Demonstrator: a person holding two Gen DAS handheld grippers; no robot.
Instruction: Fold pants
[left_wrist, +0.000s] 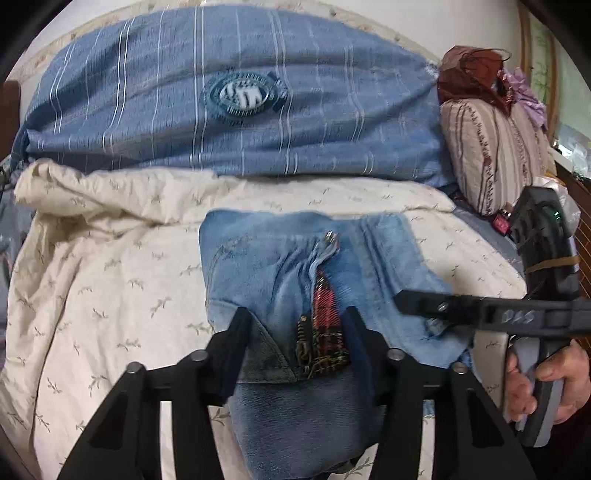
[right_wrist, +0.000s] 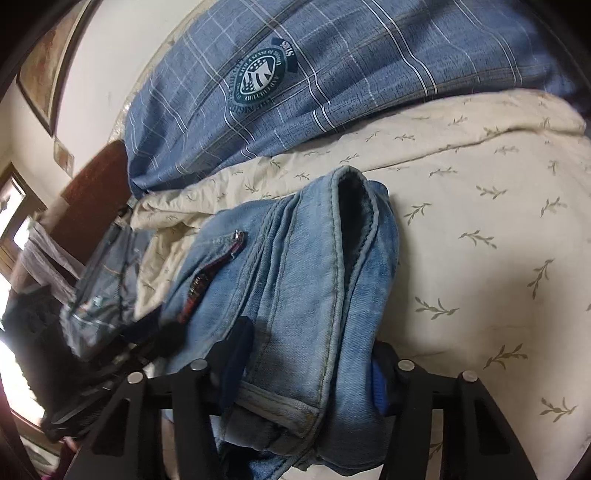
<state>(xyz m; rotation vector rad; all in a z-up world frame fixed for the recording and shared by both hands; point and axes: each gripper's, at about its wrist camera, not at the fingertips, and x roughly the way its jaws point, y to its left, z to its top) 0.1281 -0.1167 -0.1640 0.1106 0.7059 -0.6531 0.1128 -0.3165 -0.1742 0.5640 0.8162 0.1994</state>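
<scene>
Light blue jeans (left_wrist: 266, 266) lie folded on the cream bedspread, with the zip and a red plaid lining showing at the fly. My left gripper (left_wrist: 295, 325) is shut on the bunched waist fabric, its pads pressing either side of the plaid lining. In the right wrist view the jeans (right_wrist: 295, 258) form a thick folded bundle with the leg hems towards the camera. My right gripper (right_wrist: 310, 347) is shut on that bundle at its near edge. One of its fingers (left_wrist: 424, 304) reaches over the jeans' right edge, and a person's hand (left_wrist: 535, 380) holds its handle.
The cream leaf-print bedspread (left_wrist: 110, 277) covers the bed. A blue striped quilt with a round badge (left_wrist: 240, 96) is piled behind the jeans. A striped pillow (left_wrist: 491, 155) stands at the right. Another bluish garment (right_wrist: 103, 280) and a dark wooden headboard (right_wrist: 96, 184) are at the left.
</scene>
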